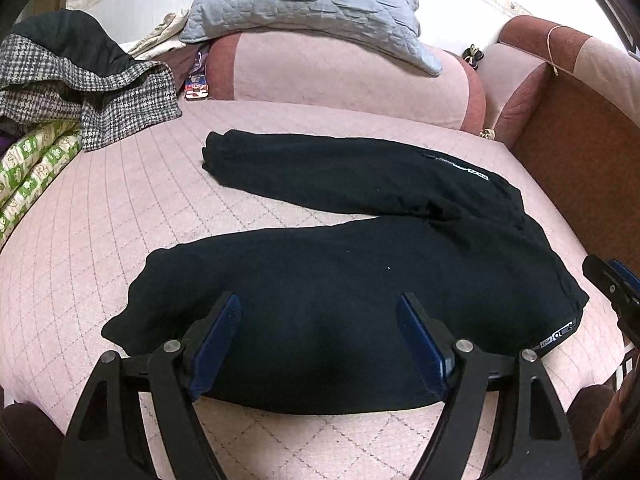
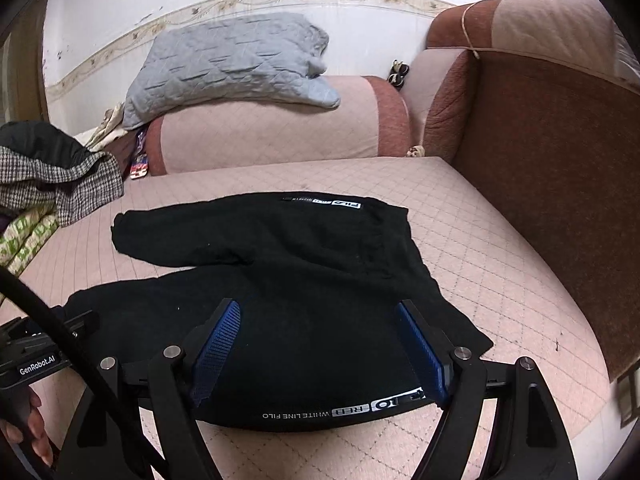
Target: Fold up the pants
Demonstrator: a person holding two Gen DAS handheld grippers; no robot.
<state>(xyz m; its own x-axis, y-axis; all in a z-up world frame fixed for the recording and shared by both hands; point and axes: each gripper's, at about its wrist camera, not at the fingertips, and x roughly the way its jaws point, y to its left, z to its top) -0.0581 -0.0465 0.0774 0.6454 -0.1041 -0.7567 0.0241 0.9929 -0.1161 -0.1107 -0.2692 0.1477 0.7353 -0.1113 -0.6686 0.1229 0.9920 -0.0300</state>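
Black pants (image 1: pixel 360 264) lie flat on the pink quilted seat (image 1: pixel 100 208), legs spread in a V toward the left and the waist at the right. My left gripper (image 1: pixel 320 320) is open and hovers over the near leg, with cloth showing between its blue pads (image 1: pixel 218 340). In the right wrist view the pants (image 2: pixel 280 248) fill the middle. My right gripper (image 2: pixel 320 332) is open above the near waistband, by the white printed label (image 2: pixel 348 410). Each gripper shows at the edge of the other's view: the right gripper (image 1: pixel 612 292) and the left gripper (image 2: pixel 40 360), held by a hand (image 2: pixel 28 428).
A grey quilted pillow (image 1: pixel 312 4) rests on a pink bolster (image 1: pixel 340 80) at the back. A houndstooth coat (image 1: pixel 80 92) and green patterned cloth (image 1: pixel 32 176) are piled at the left. A brown sofa side (image 2: pixel 560 200) walls off the right.
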